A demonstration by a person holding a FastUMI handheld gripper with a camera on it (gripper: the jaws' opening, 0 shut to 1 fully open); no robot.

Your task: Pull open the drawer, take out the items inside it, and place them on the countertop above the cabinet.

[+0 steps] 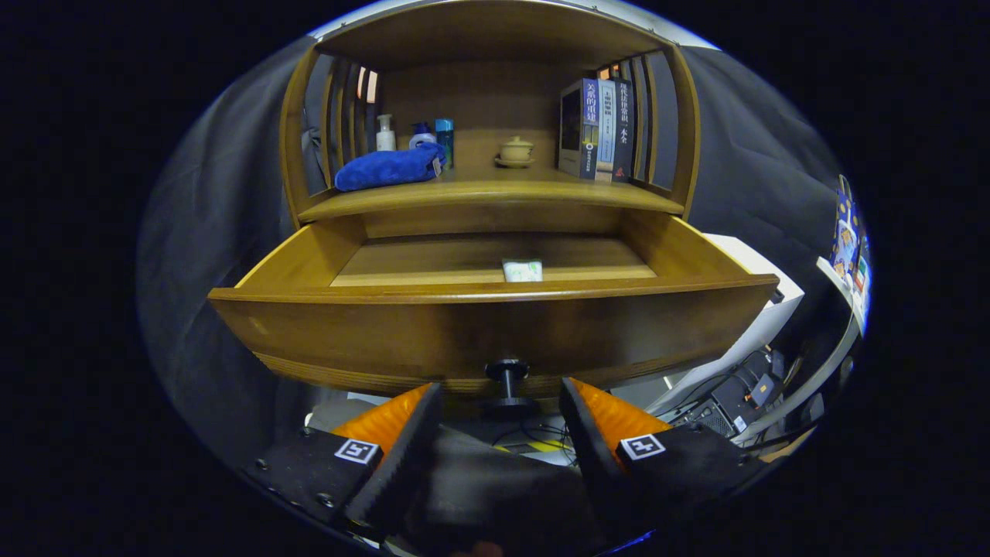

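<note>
The wooden drawer (495, 325) stands pulled out, a small packet (522, 270) lying on its floor. The claw (501, 402) is open, its fingers flanking the drawer knob (506, 370) without touching. On the bench (487, 189) above sit a folded blue towel (389, 167), bottles (418, 135), a lidded cup (516, 150) and books (597, 128).

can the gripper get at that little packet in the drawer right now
Probably yes. The drawer is pulled out, the packet lies uncovered near its front, and the gripper is open by the knob; it must clear the front panel.

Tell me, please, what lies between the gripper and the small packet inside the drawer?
In the gripper view, the knob and drawer front lie between the open gripper and the packet.
</note>
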